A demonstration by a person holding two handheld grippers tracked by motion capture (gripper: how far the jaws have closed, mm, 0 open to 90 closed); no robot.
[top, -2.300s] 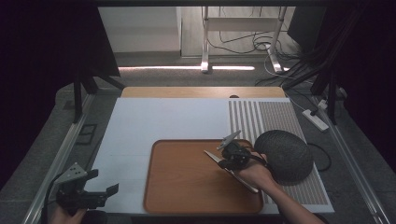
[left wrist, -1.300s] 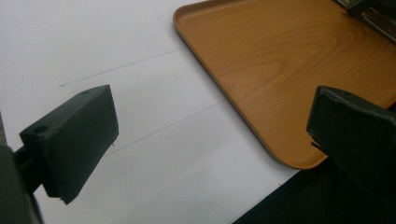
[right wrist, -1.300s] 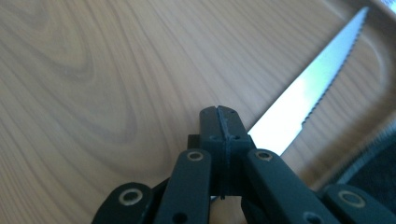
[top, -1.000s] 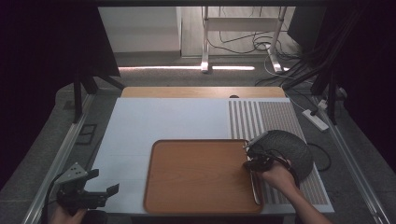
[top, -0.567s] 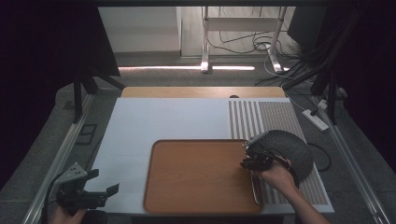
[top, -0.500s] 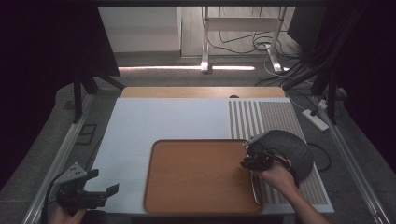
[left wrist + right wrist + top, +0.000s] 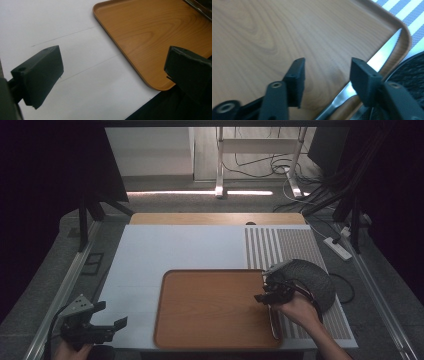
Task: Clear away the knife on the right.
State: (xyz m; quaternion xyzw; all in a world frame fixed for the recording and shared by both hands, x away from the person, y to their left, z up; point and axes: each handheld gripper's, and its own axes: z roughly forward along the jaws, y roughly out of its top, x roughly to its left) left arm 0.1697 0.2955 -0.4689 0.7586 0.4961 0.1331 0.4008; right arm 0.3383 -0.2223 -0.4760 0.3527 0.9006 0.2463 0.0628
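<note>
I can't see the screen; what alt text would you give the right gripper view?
Two black jaws of the right gripper stand open and empty above a wooden tray. A serrated metal knife lies along the tray's inner edge, beside a striped mat and a dark round object.

Wooden tray (image 7: 210, 310) — right gripper (image 7: 264, 296) above

tray (image 7: 210, 310) middle bare, knife (image 7: 384, 53) seemingly along edge
</note>
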